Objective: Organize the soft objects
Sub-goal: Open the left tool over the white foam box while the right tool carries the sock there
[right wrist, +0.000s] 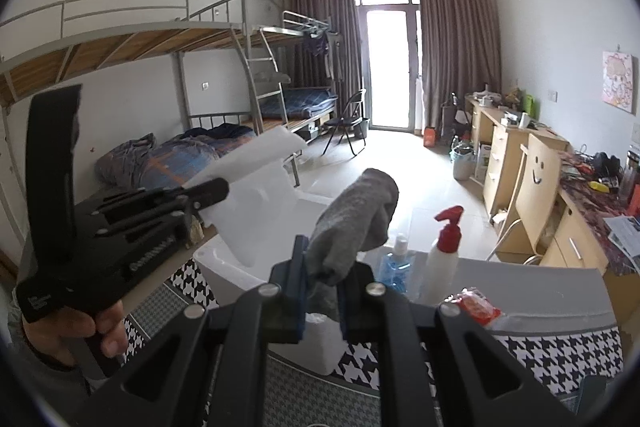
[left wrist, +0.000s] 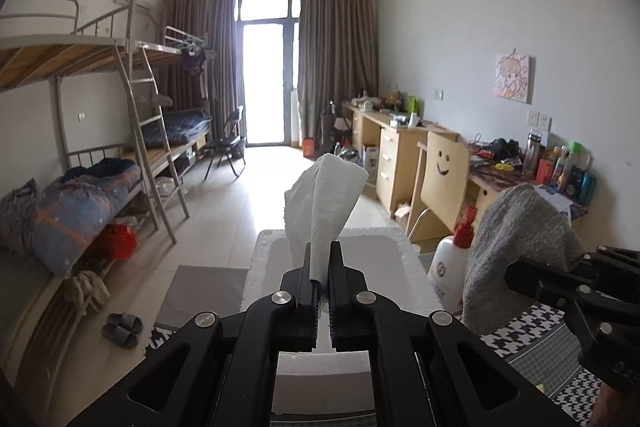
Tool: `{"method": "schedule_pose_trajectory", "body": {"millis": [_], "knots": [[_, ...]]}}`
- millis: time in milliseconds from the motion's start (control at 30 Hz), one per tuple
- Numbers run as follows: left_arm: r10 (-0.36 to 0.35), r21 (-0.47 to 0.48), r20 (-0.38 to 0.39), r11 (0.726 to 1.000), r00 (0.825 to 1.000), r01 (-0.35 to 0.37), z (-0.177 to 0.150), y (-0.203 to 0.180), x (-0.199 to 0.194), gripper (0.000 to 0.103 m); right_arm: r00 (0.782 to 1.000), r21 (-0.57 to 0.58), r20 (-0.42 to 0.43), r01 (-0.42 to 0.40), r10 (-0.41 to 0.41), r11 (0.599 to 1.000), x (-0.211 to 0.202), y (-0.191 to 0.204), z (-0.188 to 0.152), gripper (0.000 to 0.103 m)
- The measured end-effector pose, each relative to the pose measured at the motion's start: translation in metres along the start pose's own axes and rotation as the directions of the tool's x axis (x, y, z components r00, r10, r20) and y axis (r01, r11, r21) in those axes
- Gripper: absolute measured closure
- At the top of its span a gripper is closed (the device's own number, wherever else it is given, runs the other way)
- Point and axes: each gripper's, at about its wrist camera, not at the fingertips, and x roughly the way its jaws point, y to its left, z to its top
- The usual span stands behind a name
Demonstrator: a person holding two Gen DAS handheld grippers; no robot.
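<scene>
Above the white bin (left wrist: 332,251) | left gripper (left wrist: 320,267) clamped on white cloth (left wrist: 324,203) | right gripper (right wrist: 320,267) clamped on grey sock (right wrist: 356,219) | both held aloft

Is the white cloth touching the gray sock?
Apart. The right wrist view shows the white cloth in the left gripper and the gray sock, with open space between them.

Both wrist views forward, sharing bin (left wrist: 404,251).
</scene>
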Motion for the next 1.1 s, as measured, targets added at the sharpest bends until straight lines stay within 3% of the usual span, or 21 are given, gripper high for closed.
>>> {"method": "schedule_pose_trajectory", "body": {"millis": [233, 667, 700, 767, 800, 833, 933, 1100], "knots": [[-0.036, -0.026, -0.083, 0.999, 0.996, 0.034, -0.002, 0.006, 0.024, 0.099, 1.0, -0.019, -0.016, -0.001, 0.001, 1.0, 0.012, 0.003, 0.003, 0.088], [-0.02, 0.009, -0.183, 1.0, 0.983, 0.023, -0.006, 0.002, 0.059, 0.098, 0.999, -0.008, -0.04, 0.024, -0.024, 1.0, 0.029, -0.003, 0.007, 0.088], [-0.023, 0.011, -0.195, 1.0, 0.981, 0.026, -0.008, 0.002, 0.062, 0.095, 0.999, -0.007, -0.04, 0.025, -0.025, 1.0, 0.03, -0.003, 0.007, 0.088], [-0.028, 0.013, -0.208, 0.999, 0.978, 0.032, -0.01, 0.003, 0.065, 0.076, 0.999, -0.005, -0.042, 0.028, -0.028, 1.0, 0.031, -0.004, 0.007, 0.088], [-0.027, 0.01, -0.21, 1.0, 0.977, 0.03, -0.011, 0.004, 0.065, 0.051, 0.999, -0.003, -0.043, 0.029, -0.029, 1.0, 0.032, -0.004, 0.007, 0.088], [-0.019, 0.005, -0.203, 1.0, 0.979, 0.02, -0.011, 0.006, 0.064, 0.032, 0.999, -0.002, -0.045, 0.029, -0.029, 1.0, 0.032, -0.005, 0.007, 0.088], [0.008, -0.016, -0.162, 1.0, 0.987, -0.011, -0.009, 0.014, 0.054, 0.014, 0.999, -0.004, -0.043, 0.029, -0.029, 1.0, 0.031, -0.004, 0.008, 0.088], [0.032, -0.048, -0.121, 0.998, 0.992, -0.038, -0.004, 0.028, 0.04, 0.002, 0.999, -0.008, -0.043, 0.027, -0.027, 1.0, 0.033, -0.003, 0.008, 0.087]]}}
